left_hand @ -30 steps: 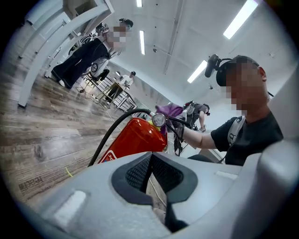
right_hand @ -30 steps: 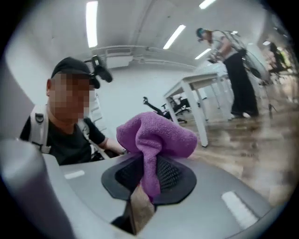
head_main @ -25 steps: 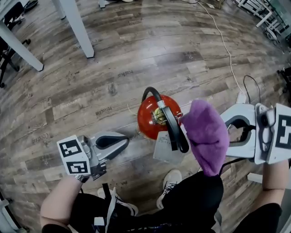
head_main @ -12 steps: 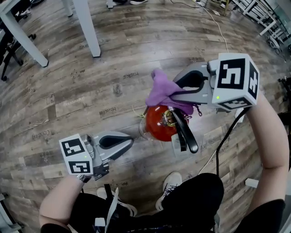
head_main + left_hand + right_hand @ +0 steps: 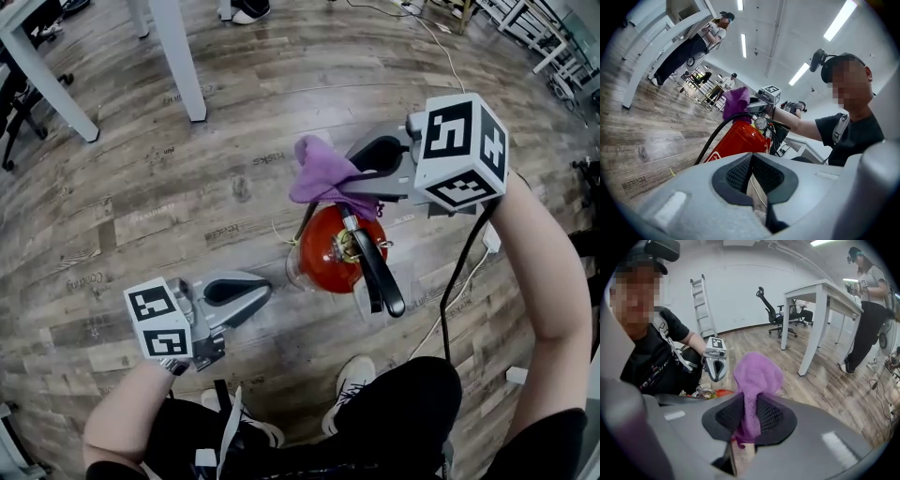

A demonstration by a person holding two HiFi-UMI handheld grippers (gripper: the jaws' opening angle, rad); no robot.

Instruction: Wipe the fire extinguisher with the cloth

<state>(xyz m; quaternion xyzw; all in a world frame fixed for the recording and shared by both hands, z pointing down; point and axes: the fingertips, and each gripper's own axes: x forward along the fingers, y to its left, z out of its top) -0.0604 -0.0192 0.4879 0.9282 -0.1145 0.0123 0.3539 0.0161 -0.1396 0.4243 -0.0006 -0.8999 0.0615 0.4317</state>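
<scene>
Above the extinguisher (image 5: 323, 255), right tongs (image 5: 750, 414) grip the cloth (image 5: 319, 167).

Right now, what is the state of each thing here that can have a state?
fire extinguisher: upright on the floor.
left gripper: shut, empty, apart from the fire extinguisher.
right gripper: shut on the purple cloth.
purple cloth: bunched, above the fire extinguisher's top; contact unclear.
</scene>
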